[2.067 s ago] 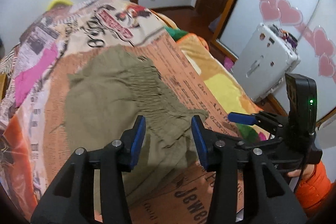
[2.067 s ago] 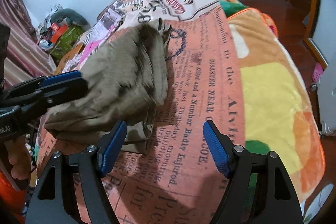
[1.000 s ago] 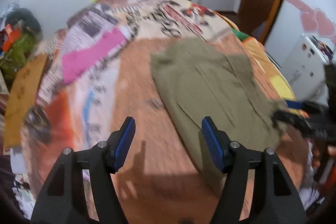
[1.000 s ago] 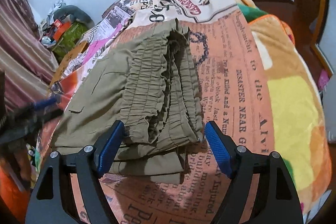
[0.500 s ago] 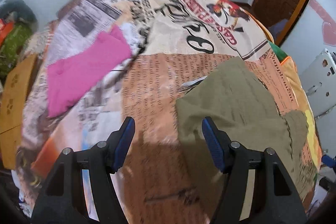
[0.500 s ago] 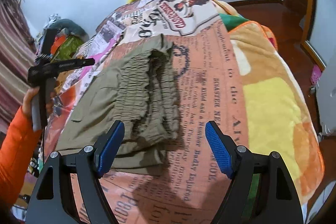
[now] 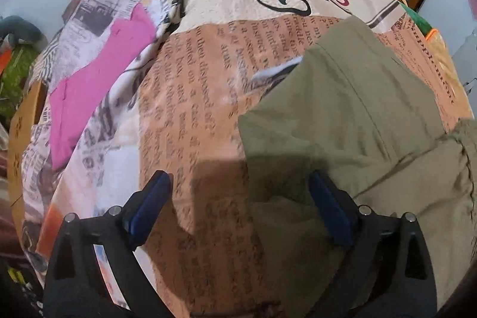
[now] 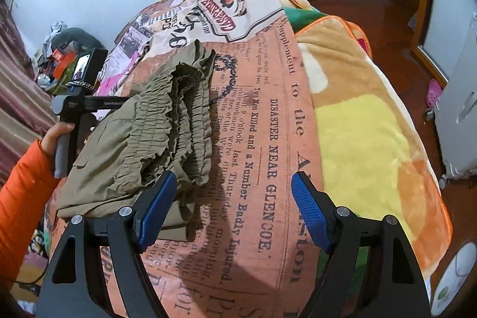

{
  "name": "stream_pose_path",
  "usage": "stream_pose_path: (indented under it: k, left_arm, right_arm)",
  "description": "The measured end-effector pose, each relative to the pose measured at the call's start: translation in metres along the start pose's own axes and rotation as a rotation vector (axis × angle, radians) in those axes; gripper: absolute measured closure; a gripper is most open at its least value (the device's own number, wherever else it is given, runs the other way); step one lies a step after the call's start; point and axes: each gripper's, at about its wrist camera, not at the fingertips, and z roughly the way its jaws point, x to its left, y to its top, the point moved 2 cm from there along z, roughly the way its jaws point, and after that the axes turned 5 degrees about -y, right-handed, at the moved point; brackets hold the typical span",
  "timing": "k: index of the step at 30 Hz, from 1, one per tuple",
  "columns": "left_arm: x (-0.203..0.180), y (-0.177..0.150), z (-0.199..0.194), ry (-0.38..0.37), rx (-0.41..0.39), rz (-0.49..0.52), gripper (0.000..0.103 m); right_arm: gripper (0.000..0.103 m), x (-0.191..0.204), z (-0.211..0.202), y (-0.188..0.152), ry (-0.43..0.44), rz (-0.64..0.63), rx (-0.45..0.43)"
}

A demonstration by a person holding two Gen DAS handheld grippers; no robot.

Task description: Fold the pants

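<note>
Olive green pants (image 8: 143, 139) lie folded in a stack on the newspaper-print bedspread (image 8: 262, 139), the gathered elastic waistband facing my right gripper. My right gripper (image 8: 232, 210) is open and empty, hovering just in front of the waistband end. In the left wrist view the pants (image 7: 357, 124) fill the right side. My left gripper (image 7: 241, 207) is open and empty at their left edge; its right finger (image 7: 331, 213) is over the cloth. The left gripper's body also shows in the right wrist view (image 8: 80, 103).
A pink cloth (image 7: 98, 79) lies on the bed to the left. A yellow and orange blanket (image 8: 372, 139) covers the bed's right side. A white suitcase (image 8: 459, 115) stands on the wooden floor. Clutter (image 8: 59, 58) sits by the far wall.
My left gripper swung from the waistband end round to the pants' left side and closer to the bed. My right gripper let the pants settle and drew back a little.
</note>
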Motion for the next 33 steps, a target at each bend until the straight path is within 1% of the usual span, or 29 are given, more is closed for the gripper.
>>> stream_pose_path:
  k: [3, 5, 10, 13, 16, 20, 22, 24, 28, 30, 33]
  left_arm:
    - [-0.001, -0.015, -0.011, 0.036, -0.003, 0.02, 0.007]
    - [0.003, -0.028, -0.02, 0.049, -0.006, 0.015, 0.007]
    - [0.017, -0.061, -0.045, 0.051, -0.02, -0.034, 0.007]
    - [0.022, -0.088, -0.062, 0.046, -0.037, -0.073, 0.007]
    - [0.027, -0.119, -0.078, 0.011, -0.055, -0.134, 0.007]
    - [0.024, -0.158, -0.096, -0.072, -0.072, -0.194, 0.007]
    - [0.02, -0.173, -0.104, -0.106, -0.086, -0.223, 0.007]
    - [0.02, -0.184, -0.111, -0.12, -0.1, -0.244, 0.007]
    - [0.027, -0.195, -0.12, -0.08, -0.111, -0.266, 0.007]
    - [0.037, -0.203, -0.124, -0.044, -0.115, -0.277, 0.007]
    - [0.053, -0.212, -0.126, -0.018, -0.107, -0.298, 0.008]
  right_arm:
    - [0.027, 0.005, -0.004, -0.003, 0.009, -0.018, -0.007]
    - [0.027, 0.007, -0.005, -0.006, 0.012, -0.026, -0.004]
    - [0.027, 0.011, -0.011, -0.016, 0.008, -0.048, -0.001]
    - [0.027, 0.012, -0.014, -0.02, 0.01, -0.05, -0.002]
    - [0.027, 0.015, -0.017, -0.023, 0.006, -0.061, -0.005]
    - [0.027, 0.023, -0.018, -0.025, 0.008, -0.085, -0.006]
    - [0.027, 0.031, -0.018, -0.026, 0.006, -0.107, -0.012]
    - [0.027, 0.036, -0.016, -0.026, 0.01, -0.123, -0.01]
    - [0.027, 0.046, -0.003, -0.03, 0.012, -0.162, 0.003]
    - [0.027, 0.046, 0.003, -0.033, 0.009, -0.171, 0.009]
    - [0.027, 0.042, 0.01, -0.034, 0.031, -0.146, 0.029]
